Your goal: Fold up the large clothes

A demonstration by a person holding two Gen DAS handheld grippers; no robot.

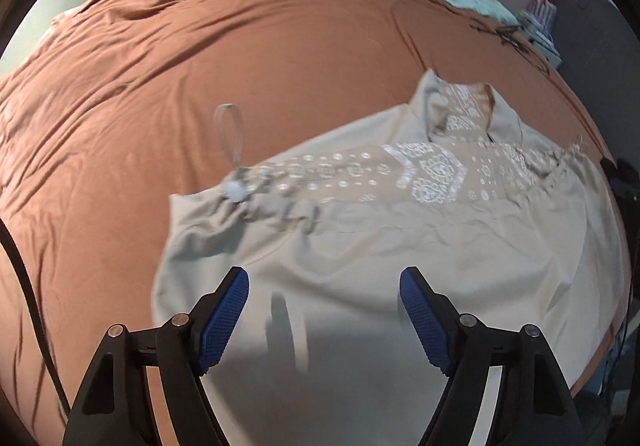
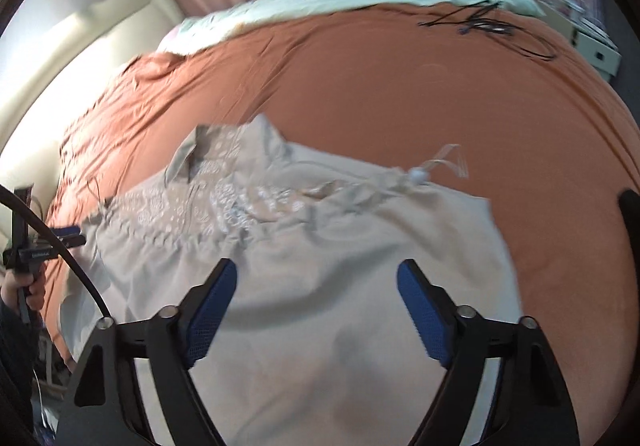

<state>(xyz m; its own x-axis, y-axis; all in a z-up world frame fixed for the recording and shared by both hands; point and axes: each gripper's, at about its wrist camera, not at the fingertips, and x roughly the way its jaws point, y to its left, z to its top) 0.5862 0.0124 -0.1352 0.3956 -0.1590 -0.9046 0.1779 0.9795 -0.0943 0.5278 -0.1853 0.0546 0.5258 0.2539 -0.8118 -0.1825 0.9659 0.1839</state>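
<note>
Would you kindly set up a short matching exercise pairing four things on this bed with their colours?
Things:
1. bed sheet
2. garment
3. toggle bead
4. tangled cable

Colours:
A. white
B. black
C. rust orange
D. beige with a white pattern

Pairs: 1-C, 2-D, 3-A, 4-B

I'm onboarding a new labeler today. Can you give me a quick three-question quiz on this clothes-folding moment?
1. True or false: the left gripper is clamped on the beige garment.
2. What lies under the garment? A) rust-brown bedsheet B) wooden table C) grey carpet
3. Fill in: the white toggle bead sits on the garment's ____.

Key: 1 false, both grippers (right gripper) hover open above the cloth; 2 A; 3 drawstring.
</note>
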